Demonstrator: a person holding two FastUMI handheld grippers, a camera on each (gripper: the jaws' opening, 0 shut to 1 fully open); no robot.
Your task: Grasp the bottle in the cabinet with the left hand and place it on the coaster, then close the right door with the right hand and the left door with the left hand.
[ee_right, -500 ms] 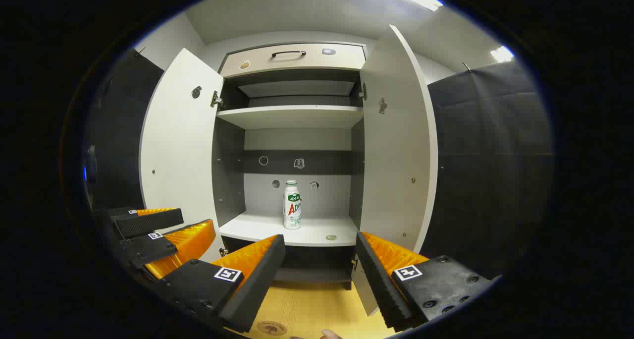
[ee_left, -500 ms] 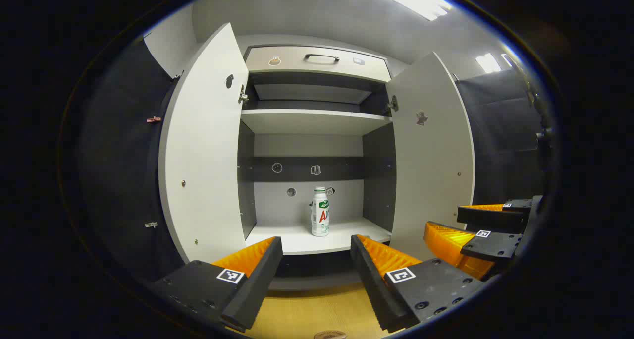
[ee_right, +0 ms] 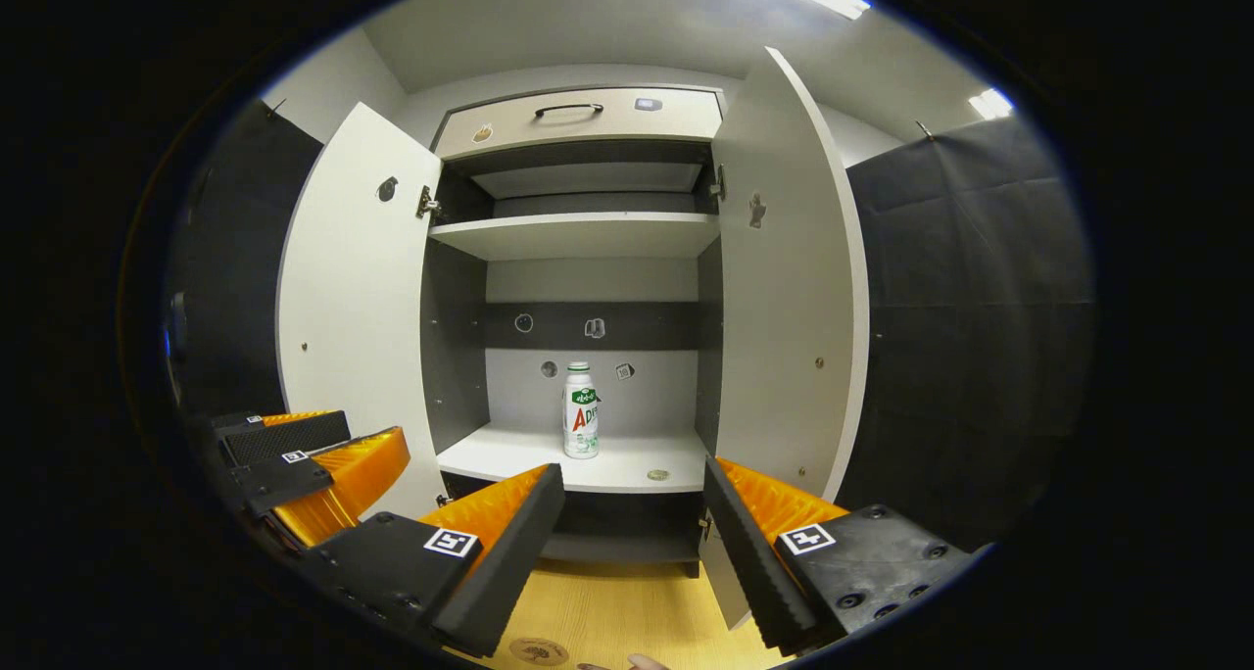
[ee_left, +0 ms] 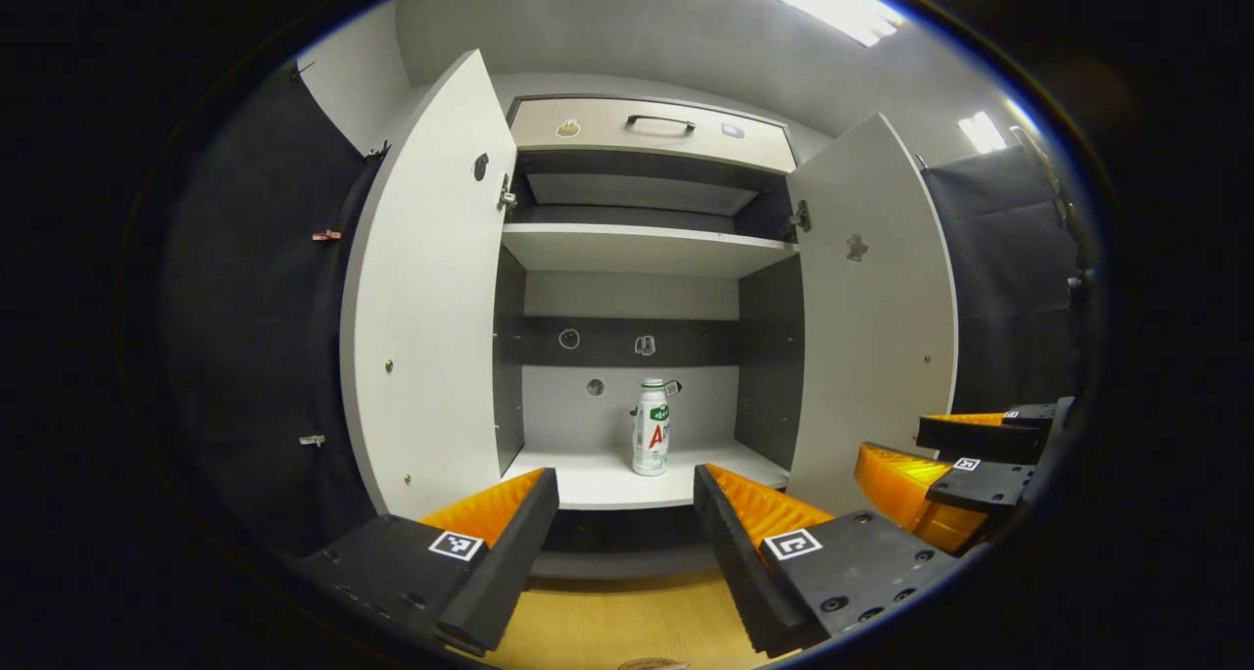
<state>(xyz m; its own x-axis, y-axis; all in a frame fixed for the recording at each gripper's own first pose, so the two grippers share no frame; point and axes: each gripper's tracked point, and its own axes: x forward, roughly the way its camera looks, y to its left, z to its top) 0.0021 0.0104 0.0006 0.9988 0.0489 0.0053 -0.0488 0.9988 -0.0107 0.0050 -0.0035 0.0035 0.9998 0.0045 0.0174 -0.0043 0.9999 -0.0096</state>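
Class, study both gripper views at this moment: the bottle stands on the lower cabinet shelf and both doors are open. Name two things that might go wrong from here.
1. The bottle is tall, slim and upright; the open left gripper could nudge it over if it arrives off-centre.
2. The right door hangs open beside the reach path, close to the right gripper, so it might get bumped.

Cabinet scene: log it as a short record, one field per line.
bottle: upright on lower shelf, untouched
left door: open
right door: open
drawer: shut, above the shelves
coaster: on wooden surface in front of the cabinet, bare
left gripper: open, short of the cabinet
right gripper: open, short of the cabinet
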